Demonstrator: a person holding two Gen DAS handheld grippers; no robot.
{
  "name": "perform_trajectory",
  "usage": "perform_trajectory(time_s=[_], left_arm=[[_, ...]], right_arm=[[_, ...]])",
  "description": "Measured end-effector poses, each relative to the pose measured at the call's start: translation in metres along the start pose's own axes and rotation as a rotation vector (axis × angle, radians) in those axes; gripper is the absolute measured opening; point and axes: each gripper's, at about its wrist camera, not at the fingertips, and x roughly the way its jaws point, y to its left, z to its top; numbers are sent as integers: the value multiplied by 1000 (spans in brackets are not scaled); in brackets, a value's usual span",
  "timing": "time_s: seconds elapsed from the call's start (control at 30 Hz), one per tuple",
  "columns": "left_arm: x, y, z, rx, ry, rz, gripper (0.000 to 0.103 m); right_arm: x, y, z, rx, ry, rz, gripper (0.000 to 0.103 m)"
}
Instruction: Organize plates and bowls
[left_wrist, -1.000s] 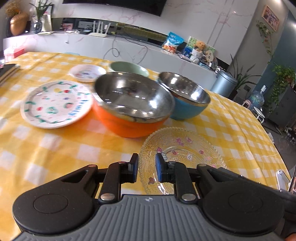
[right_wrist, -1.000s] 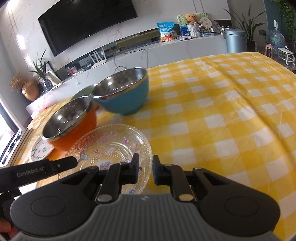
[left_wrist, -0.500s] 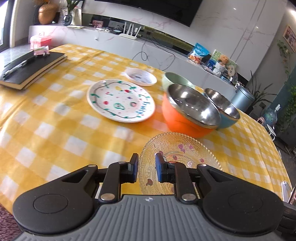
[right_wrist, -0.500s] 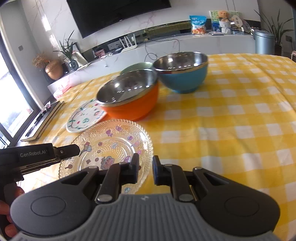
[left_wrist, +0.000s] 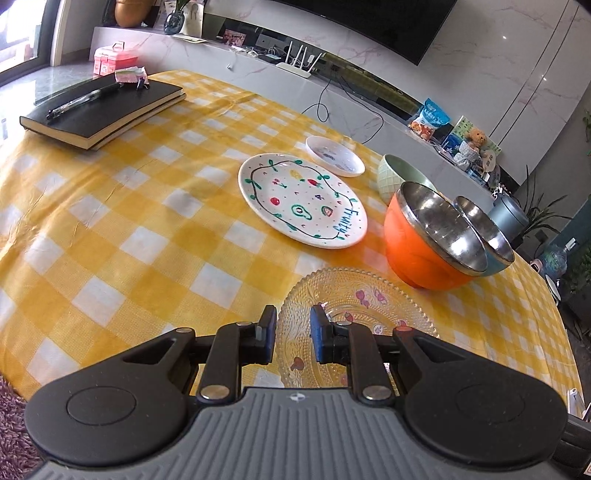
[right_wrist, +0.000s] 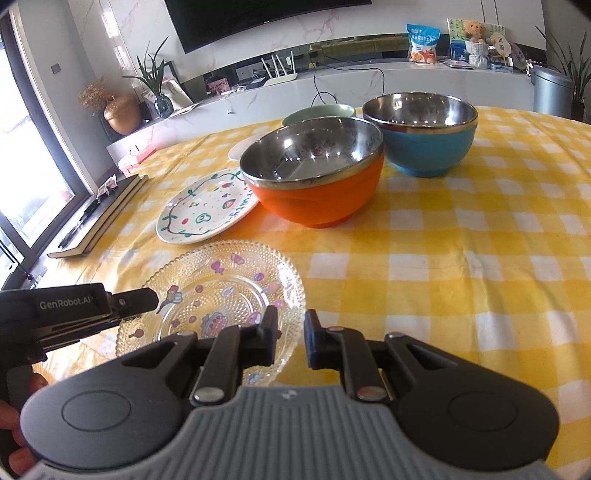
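A clear glass plate (left_wrist: 354, 317) with pink flowers lies on the yellow checked table, just in front of my left gripper (left_wrist: 293, 334), which is open and empty at its near-left rim. It also shows in the right wrist view (right_wrist: 218, 295). My right gripper (right_wrist: 288, 341) is open and empty over its right edge. Beyond stand an orange steel-lined bowl (right_wrist: 314, 173), a blue bowl (right_wrist: 421, 131), a green bowl (left_wrist: 397, 177), a painted white plate (left_wrist: 301, 199) and a small white dish (left_wrist: 334, 155).
A black notebook with a pen (left_wrist: 103, 107) lies at the far left of the table. The left gripper's body (right_wrist: 74, 310) reaches in from the left in the right wrist view. The table's near edge drops to a purple rug (left_wrist: 11, 424).
Both cameras have swung leftward and the left one pulled back, bringing the notebook and painted plate into view. Both grippers stay open at the glass plate.
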Motion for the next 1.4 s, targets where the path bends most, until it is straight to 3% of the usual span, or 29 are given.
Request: perform_trajectory(time_s=[0.63, 0.77, 1.0, 1.27, 1.4], left_arm=[[11, 2, -2, 18, 29, 30, 21], [9, 3, -1, 4, 22, 27, 23], [-1, -1, 5, 17, -18, 33, 42], [-14, -16, 20, 91, -65, 9, 46], [-17, -20, 32, 129, -74, 11, 47]], right_arm=[[11, 1, -2, -36, 16, -6, 14], [9, 1, -3, -29, 13, 7, 19], [-3, 5, -1, -62, -30, 1, 33], [-15, 9, 11, -93, -106, -18, 56], [-15, 13, 22, -103, -122, -27, 59]])
